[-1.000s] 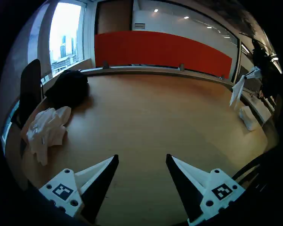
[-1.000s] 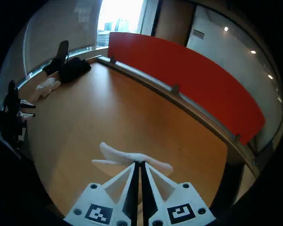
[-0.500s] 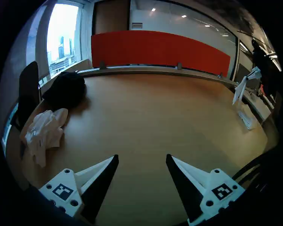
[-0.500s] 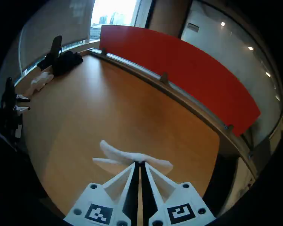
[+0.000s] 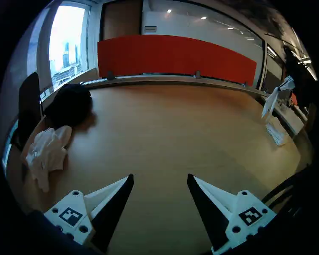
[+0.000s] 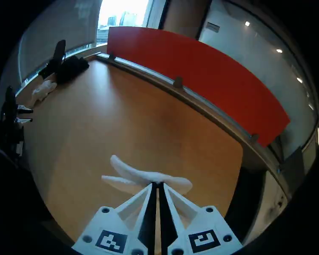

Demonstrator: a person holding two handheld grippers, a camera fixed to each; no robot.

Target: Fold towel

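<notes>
In the right gripper view my right gripper (image 6: 158, 185) is shut on a white towel (image 6: 144, 177), which bunches out to both sides of the fingertips above the wooden table (image 6: 117, 123). The left gripper view shows that towel (image 5: 270, 102) hanging from the right gripper (image 5: 286, 83) at the far right, over a folded white towel stack (image 5: 276, 131). My left gripper (image 5: 159, 178) stands open over bare tabletop, nothing between its fingers. It also appears small at the left edge of the right gripper view, left gripper (image 6: 21, 115).
Crumpled white towels (image 5: 46, 151) lie at the table's left end beside a black bag (image 5: 68, 104) and a dark chair (image 5: 29, 102). A red divider panel (image 5: 176, 53) lines the far edge. A dark figure (image 5: 295, 68) stands behind the right gripper.
The right gripper, still holding the towel, has swung a little so the table's far end slid up and left. The left gripper turned slightly right; its jaws stayed open.
</notes>
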